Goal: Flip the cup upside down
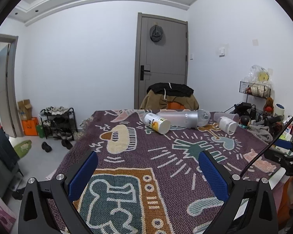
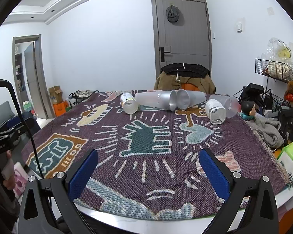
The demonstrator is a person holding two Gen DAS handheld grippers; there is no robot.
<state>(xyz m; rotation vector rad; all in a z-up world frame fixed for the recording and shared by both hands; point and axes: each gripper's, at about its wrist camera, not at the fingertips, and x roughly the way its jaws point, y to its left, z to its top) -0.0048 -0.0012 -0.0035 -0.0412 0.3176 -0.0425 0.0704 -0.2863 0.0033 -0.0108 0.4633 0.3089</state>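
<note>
Lying on their sides at the far end of the patterned tablecloth (image 2: 146, 136) are several cups: a white printed cup (image 2: 129, 103), two frosted tumblers (image 2: 156, 100) mouth to mouth, and a clear cup (image 2: 223, 105) beside a white one (image 2: 214, 111). All look empty. The left gripper (image 1: 147, 167) and right gripper (image 2: 148, 165) hover with fingers spread wide, holding nothing, well short of the cups.

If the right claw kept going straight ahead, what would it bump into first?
Probably the frosted cups lying on their sides at the far end of the patterned cloth. The right claw is open with only bare cloth ahead until them, though depth is hard to judge.
</note>
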